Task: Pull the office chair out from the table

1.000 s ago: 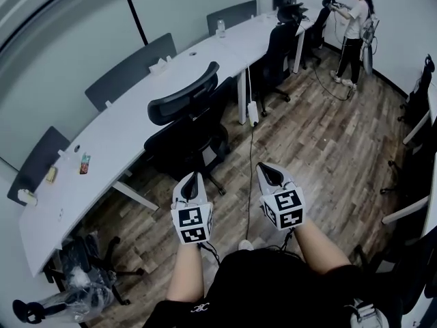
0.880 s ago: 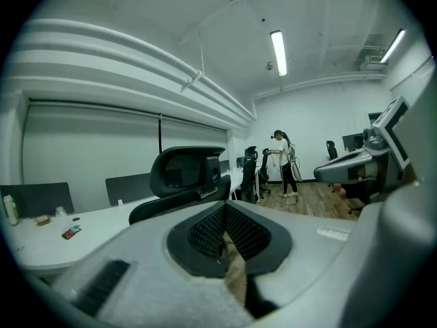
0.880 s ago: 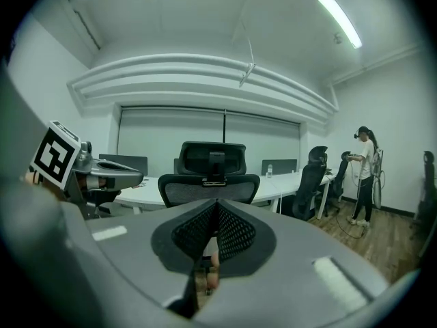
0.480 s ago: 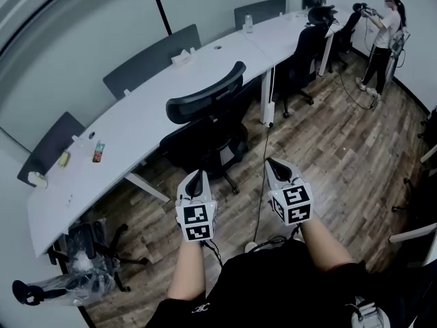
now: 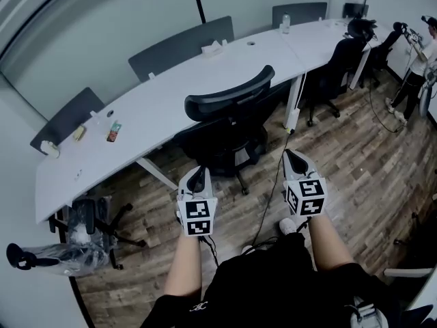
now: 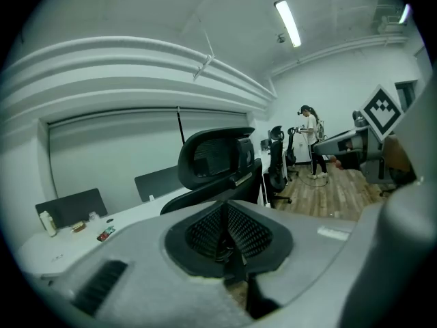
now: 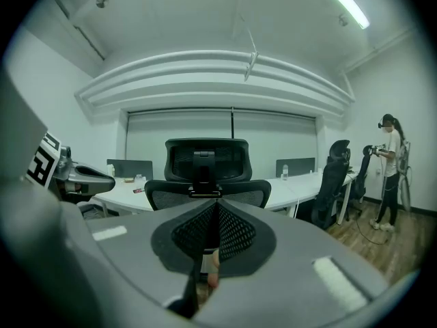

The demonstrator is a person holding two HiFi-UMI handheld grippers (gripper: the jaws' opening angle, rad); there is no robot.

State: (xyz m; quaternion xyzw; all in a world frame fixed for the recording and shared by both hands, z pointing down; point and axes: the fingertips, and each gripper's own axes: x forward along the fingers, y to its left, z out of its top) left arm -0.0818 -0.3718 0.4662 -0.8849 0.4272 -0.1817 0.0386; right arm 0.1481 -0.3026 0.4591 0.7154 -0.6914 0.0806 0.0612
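Observation:
The black mesh office chair (image 5: 229,125) stands tucked against the long white table (image 5: 136,125), its backrest and headrest facing me. Both grippers hang in the air short of the backrest, apart from it. My left gripper (image 5: 196,178) is just left of the chair's base; its jaws are starting to open, still nearly together, with nothing between them. My right gripper (image 5: 295,160) is to the chair's right, shut and empty. The left gripper view has the chair (image 6: 217,159) beyond the left gripper (image 6: 225,234). The right gripper view shows the chair (image 7: 205,164) straight ahead of the right gripper (image 7: 217,231).
Grey chairs (image 5: 181,43) stand behind the table. More black chairs (image 5: 336,74) sit further right, near a person (image 5: 418,63). A tipped chair (image 5: 89,231) lies at lower left. A cable (image 5: 272,195) runs across the wooden floor. Small items (image 5: 114,130) and a bottle (image 5: 285,23) are on the table.
Both grippers have moved forward toward the chair, which now looks nearer and more central. The chair itself has not moved from the table.

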